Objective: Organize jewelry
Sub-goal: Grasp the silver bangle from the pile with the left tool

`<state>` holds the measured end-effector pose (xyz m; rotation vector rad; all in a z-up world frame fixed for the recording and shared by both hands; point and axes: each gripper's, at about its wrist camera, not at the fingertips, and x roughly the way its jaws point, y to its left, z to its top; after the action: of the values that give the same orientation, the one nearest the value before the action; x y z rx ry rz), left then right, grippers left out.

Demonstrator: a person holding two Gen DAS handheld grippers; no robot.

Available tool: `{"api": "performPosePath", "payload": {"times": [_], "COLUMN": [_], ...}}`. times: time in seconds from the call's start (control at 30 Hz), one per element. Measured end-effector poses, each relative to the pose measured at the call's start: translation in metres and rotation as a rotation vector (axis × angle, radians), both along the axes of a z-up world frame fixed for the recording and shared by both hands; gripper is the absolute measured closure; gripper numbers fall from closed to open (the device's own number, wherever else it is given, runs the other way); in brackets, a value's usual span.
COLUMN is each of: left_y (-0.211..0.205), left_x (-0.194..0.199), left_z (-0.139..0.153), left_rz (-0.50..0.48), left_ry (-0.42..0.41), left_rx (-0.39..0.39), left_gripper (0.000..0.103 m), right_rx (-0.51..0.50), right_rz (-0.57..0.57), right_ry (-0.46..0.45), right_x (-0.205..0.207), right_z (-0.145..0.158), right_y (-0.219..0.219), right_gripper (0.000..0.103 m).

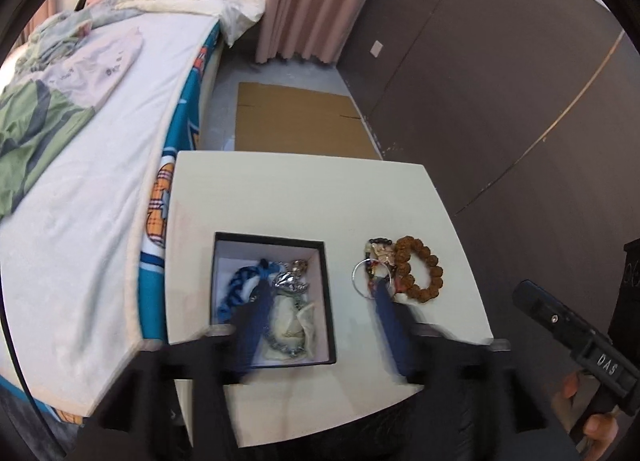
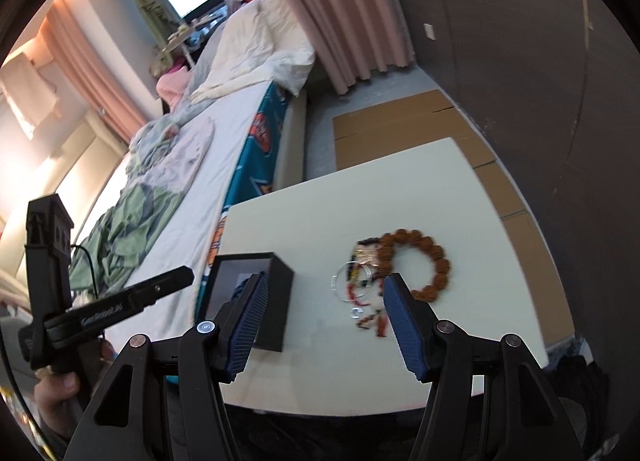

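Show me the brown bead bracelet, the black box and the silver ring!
brown bead bracelet point(image 1: 420, 272): left wrist view, on its left beads.
black box point(image 1: 330, 301): left wrist view, on its right wall.
silver ring point(image 1: 357, 271): left wrist view, on its left edge.

White raised letters "DAS" on the black plastic body of the right gripper point(image 1: 608, 361), at four o'clock in the left wrist view. Pale lettering resembling "GenRobot.AI", partly blurred, along the black plastic left gripper point(image 2: 106, 315), at eight o'clock in the right wrist view.
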<state>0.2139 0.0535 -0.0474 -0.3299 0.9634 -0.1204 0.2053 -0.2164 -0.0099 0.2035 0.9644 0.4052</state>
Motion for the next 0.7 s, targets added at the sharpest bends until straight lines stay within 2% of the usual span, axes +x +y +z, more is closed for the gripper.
{"api": "performPosePath", "payload": {"times": [0.27,0.47,0.7], "left_y": [-0.025,-0.054,-0.085], "left_x": [0.009,0.025,0.046], "left_z": [-0.002,-0.015,-0.038], "left_rz": [-0.043,-0.095,-0.151], "left_ry": [-0.007,0.021,0.093], "left_rx": [0.020,0.031,0.056], "left_gripper": [0.037,0.037,0.055], "right_rx": [0.017,0.031,0.031], "right_rz": [-0.041,-0.062,-0.096], "right_ry": [0.035,0.065,0.099], "right_x": [0.009,0.016,0.024], "right_z": [-0.016,-0.030,-0.044], "right_y": [-0.029,-0.046,-0.074], "right_gripper": [0.042,0.042,0.042]}}
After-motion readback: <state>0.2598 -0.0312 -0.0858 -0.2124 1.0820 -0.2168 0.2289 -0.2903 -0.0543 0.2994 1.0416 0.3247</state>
